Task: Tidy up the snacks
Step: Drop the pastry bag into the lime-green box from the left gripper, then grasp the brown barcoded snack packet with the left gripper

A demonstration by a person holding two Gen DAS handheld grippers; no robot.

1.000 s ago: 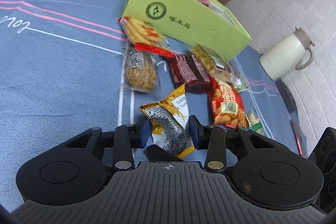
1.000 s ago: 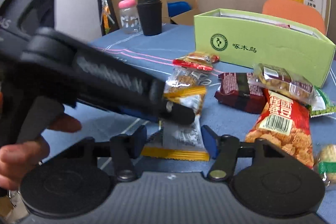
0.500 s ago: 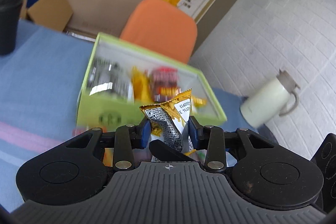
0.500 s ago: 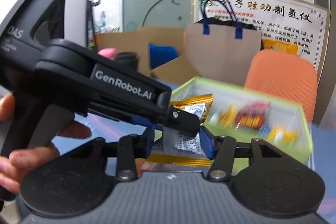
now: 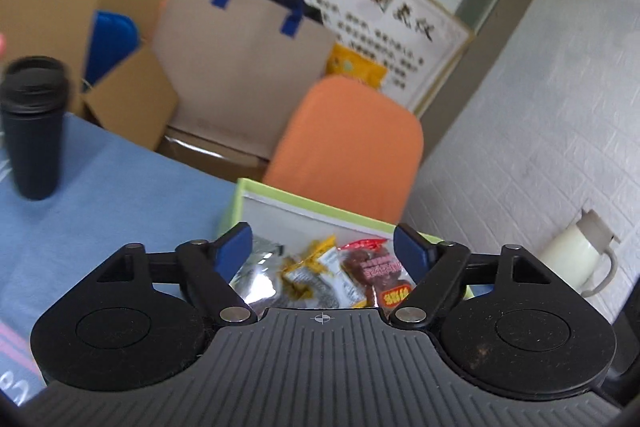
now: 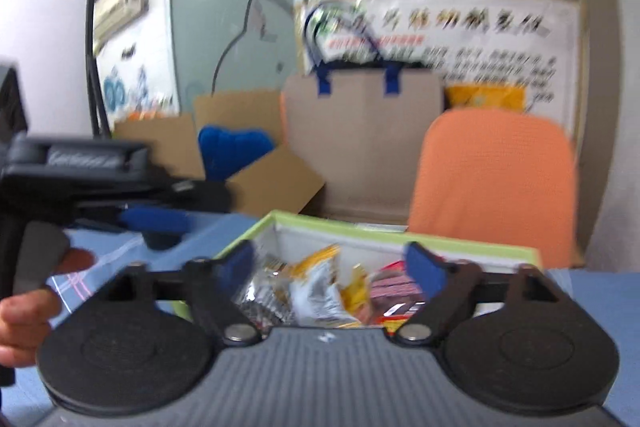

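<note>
A green box (image 5: 256, 189) with a white inside stands on the blue table (image 5: 100, 187) and holds several snack packets. The yellow and silver packet (image 5: 304, 275) lies in it between a silver packet (image 5: 256, 277) and a red packet (image 5: 376, 269). My left gripper (image 5: 323, 249) is open and empty just above the box. My right gripper (image 6: 335, 267) is open and empty over the same box (image 6: 280, 223), with the yellow and silver packet (image 6: 320, 287) below it. The left gripper (image 6: 156, 221) also shows at the left of the right wrist view.
A black cup (image 5: 34, 127) stands on the table at the left. An orange chair (image 5: 352, 143) is behind the box, with a paper bag (image 5: 244, 59) and cardboard boxes (image 5: 132, 99) beyond. A white kettle (image 5: 576, 255) sits at the right.
Both grippers have opened and let go of the yellow and silver packet, which now lies in the green box. Both views have tilted up and closer to the box.
</note>
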